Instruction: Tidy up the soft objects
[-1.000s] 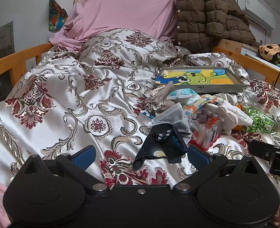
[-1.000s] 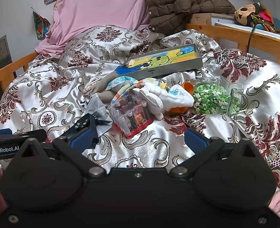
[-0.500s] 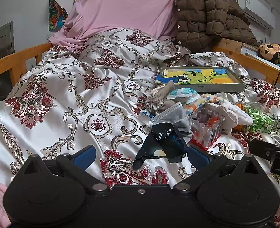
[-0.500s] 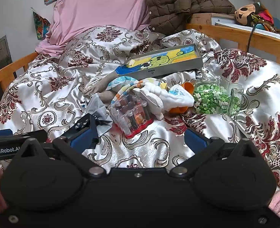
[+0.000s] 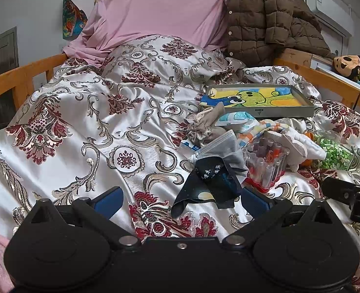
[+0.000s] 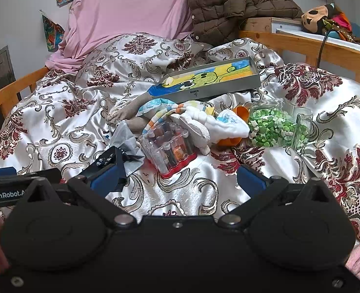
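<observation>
A heap of soft things lies on the patterned bedspread (image 5: 82,127): a dark sock (image 5: 211,180) with white marks, a grey face mask (image 5: 219,146), a beige drawstring pouch (image 5: 202,127), a striped cloth (image 5: 255,129) and a white sock (image 6: 226,124). My left gripper (image 5: 180,199) stands open just short of the dark sock, nothing between its fingers. My right gripper (image 6: 177,178) is open too, low over the bedspread before the clear tube box (image 6: 170,146). The dark sock (image 6: 109,158) shows by its left finger.
A grey tray (image 5: 260,100) with a cartoon picture lies behind the heap. A clear jar of green bits (image 6: 277,127) lies on its side at right. Wooden bed rails (image 5: 16,80) run along both sides. A pink pillow (image 5: 160,12) and brown jacket (image 5: 270,17) lean at the head.
</observation>
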`<state>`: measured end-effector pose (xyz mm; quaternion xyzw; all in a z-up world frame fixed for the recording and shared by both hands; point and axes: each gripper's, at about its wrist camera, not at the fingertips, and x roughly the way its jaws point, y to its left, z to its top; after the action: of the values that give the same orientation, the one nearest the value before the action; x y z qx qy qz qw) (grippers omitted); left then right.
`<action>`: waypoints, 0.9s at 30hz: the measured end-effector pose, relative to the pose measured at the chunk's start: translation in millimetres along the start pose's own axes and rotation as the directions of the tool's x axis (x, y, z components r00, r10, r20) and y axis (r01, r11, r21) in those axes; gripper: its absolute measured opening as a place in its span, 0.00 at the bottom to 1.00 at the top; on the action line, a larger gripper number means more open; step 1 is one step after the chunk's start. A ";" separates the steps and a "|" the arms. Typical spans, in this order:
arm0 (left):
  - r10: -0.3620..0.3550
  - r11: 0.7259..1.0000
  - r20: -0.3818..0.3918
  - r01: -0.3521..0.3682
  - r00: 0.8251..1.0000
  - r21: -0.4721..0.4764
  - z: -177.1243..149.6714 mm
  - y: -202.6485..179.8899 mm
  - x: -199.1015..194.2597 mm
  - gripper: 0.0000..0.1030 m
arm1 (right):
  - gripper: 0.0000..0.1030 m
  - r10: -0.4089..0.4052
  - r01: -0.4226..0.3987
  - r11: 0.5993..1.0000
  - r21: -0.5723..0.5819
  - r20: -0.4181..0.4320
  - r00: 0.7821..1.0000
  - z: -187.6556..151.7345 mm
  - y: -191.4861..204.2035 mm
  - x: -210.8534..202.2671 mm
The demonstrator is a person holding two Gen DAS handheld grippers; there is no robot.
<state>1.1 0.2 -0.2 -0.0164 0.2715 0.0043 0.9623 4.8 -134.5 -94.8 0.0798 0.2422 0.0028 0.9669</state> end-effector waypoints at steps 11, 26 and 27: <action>0.010 1.000 -0.034 -0.010 0.999 0.006 -16.9 7.2 21.5 0.99 | 1.00 0.058 -0.056 0.997 -0.061 0.025 0.998 8.2 3.2 10.2; -0.108 0.994 -0.217 0.109 0.970 -0.005 14.8 14.0 75.2 0.99 | 0.99 0.181 -0.161 0.960 -0.227 0.071 0.981 38.9 13.6 52.0; -0.111 0.993 -0.224 0.114 0.968 0.003 16.4 12.8 79.1 0.99 | 0.99 0.183 -0.159 0.957 -0.241 0.081 0.980 39.5 15.7 53.7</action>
<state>76.9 13.5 -27.9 -0.0245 0.3768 -0.0542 0.9244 71.3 -122.6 -83.1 -0.0137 0.1823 0.1108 0.9769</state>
